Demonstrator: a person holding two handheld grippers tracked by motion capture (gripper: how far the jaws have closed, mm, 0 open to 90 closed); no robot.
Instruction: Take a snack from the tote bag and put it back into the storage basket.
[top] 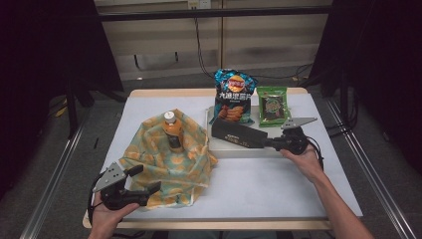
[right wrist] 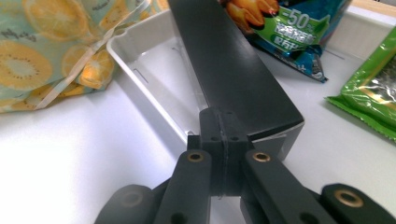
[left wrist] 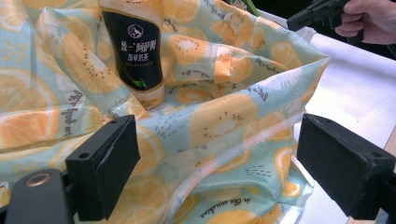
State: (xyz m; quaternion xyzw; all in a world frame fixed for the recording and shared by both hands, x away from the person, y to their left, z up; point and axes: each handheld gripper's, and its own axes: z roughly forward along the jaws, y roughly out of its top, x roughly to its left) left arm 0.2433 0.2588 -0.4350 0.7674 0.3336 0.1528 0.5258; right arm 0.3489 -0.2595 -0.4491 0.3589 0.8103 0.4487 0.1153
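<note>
Beside the fruit-print bag (top: 166, 159), right gripper (top: 271, 144) fingers clenched at black box (top: 239, 133), left gripper (top: 144, 181) fingers released.

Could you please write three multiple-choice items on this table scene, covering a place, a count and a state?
1. Where does the bottle stand?
A. On top of a black box
B. Inside the lemon-print bag
C. On the floor

2. How many snack packets are on the table?
A. One
B. Two
C. Four

3. How do the jaws of the left gripper stand?
A. Wide open
B. Shut on the bottle
C. Shut on a packet

Answers:
1 B: the bag's fabric rises around the bottle's lower half.
2 B: a blue chips bag and a green packet sit side by side at the far edge.
3 A: the left gripper view shows both pads far apart, with nothing pressed between them.
</note>
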